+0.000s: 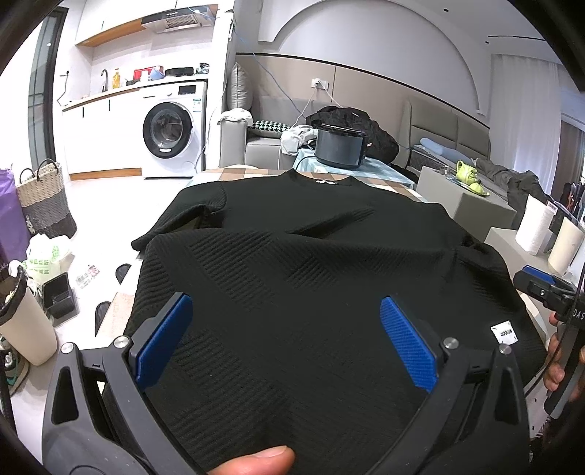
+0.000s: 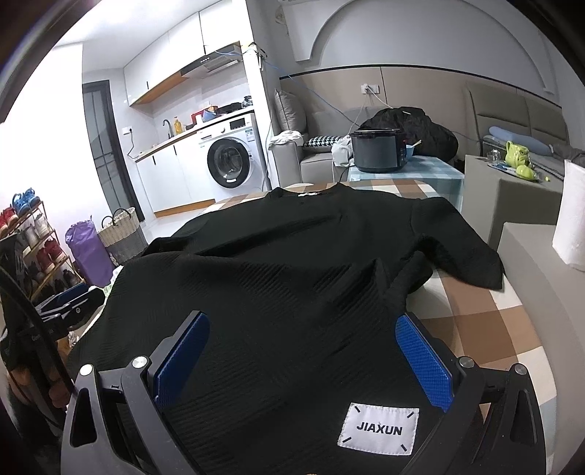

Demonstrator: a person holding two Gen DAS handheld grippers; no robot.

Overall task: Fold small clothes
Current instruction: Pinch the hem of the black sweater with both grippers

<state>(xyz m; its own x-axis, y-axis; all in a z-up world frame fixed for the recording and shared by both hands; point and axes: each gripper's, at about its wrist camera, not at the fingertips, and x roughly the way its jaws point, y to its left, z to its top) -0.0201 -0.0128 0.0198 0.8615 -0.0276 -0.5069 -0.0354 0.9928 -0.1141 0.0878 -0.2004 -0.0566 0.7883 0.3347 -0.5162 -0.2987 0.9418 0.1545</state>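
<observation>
Where hem lies, white label (image 2: 378, 429) on black shirt (image 2: 292, 263) reads "JIAXUN".

- A white washing machine (image 1: 174, 129) stands under a kitchen counter (image 1: 98, 97), a range hood (image 1: 175, 20) above
- A grey sofa (image 2: 318, 159) lines a beige-panelled wall (image 2: 420, 91) with an arched recess
- Bright white floor (image 1: 106, 197); woven basket (image 1: 45, 199) and shoe rack (image 2: 34, 248) at left
- Checked tablecloth (image 2: 486, 321)

wrist views, close, sharing black shirt (image 1: 292, 263)
</observation>
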